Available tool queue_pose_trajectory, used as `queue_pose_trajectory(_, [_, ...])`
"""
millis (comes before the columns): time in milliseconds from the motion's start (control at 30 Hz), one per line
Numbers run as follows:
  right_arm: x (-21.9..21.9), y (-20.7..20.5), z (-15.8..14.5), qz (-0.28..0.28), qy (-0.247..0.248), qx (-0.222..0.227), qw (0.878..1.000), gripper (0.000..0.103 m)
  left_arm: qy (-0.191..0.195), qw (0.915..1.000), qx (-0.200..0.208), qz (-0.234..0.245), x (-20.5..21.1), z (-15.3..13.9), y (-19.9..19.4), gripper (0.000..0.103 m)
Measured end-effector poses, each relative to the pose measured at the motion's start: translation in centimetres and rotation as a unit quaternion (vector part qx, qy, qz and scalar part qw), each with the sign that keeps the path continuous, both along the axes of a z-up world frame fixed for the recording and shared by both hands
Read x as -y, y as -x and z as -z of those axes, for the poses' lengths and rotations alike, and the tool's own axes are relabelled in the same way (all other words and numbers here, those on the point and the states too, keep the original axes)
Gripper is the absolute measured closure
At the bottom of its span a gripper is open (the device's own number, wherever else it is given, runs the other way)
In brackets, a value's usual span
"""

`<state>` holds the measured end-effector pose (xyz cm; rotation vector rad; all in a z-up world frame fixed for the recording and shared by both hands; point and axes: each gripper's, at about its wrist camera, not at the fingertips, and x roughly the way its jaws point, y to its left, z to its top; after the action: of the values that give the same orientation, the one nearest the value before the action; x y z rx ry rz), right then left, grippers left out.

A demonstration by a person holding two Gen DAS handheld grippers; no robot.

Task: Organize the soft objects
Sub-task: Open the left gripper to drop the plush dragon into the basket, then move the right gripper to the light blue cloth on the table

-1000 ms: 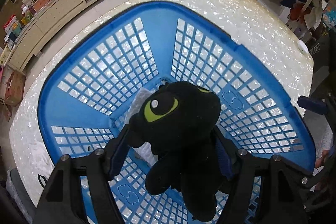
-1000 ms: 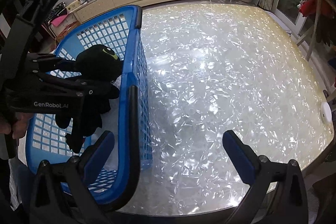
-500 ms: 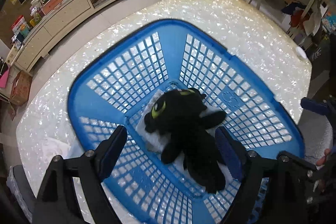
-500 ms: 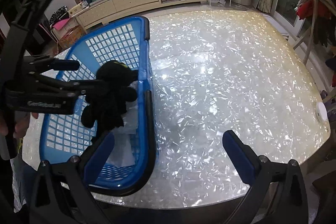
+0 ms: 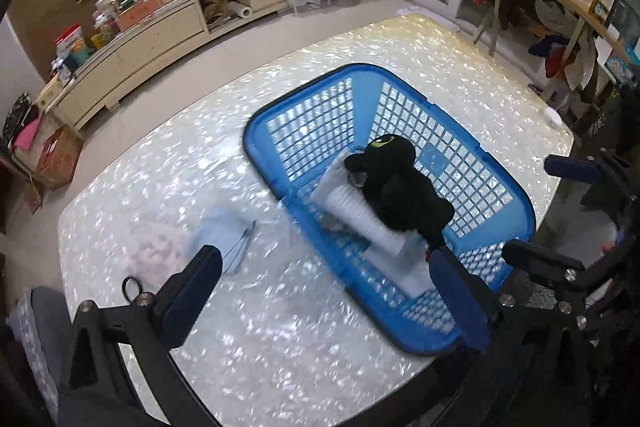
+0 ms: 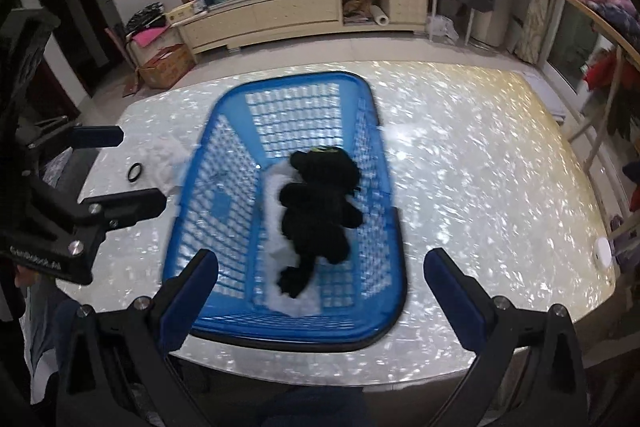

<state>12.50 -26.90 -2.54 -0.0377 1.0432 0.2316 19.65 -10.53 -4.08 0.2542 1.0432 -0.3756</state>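
Fingers of both grippers spread wide and empty over the blue basket.

The black plush toy (image 6: 316, 211) lies on its back inside the blue basket (image 6: 384, 323), resting on a white cloth (image 6: 272, 227) that cushions the mesh floor; it looks settled, so this piece seems sorted. The left gripper (image 5: 324, 291) hangs over the tabletop (image 5: 280, 355) beside the basket, near a pale soft bundle (image 5: 216, 235) and a black ring (image 5: 132, 287), likely the next pick. The right gripper (image 6: 320, 287) hovers at the basket's near rim, holding nothing.
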Motion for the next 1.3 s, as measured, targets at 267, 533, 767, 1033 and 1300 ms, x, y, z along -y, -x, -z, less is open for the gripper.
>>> queue_pose_trajectory(267, [-5.5,-0.4,-0.2,-0.054,0.023,-0.002,0.998,0.000,0.016,0.9991,0.015,-0.035,-6.5,-1.3,2.8,0.000])
queue_pose_trajectory(533, [-12.1,-1.8,0.6,-0.105,0.034,0.002,0.994,0.000,0.025,0.9965,0.011,-0.079,-13.2,-0.6,3.8,0.000])
queue_pose_trajectory(767, [-17.2,-3.1,2.4,-0.148,0.040,-0.005,0.988,0.000,0.034,0.9920,-0.006,-0.121,-18.9,1.1,4.0,0.000])
queue_pose_trajectory(1033, [-21.9,-4.8,5.2,-0.188,0.054,-0.020,0.980,0.000,0.045,0.9864,-0.025,-0.156,-23.6,3.7,3.7,0.000])
queue_pose_trajectory(1300, [-24.9,-7.6,9.0,-0.184,0.095,-0.041,0.977,0.012,0.047,0.9817,-0.038,-0.180,-26.4,7.0,2.4,0.000])
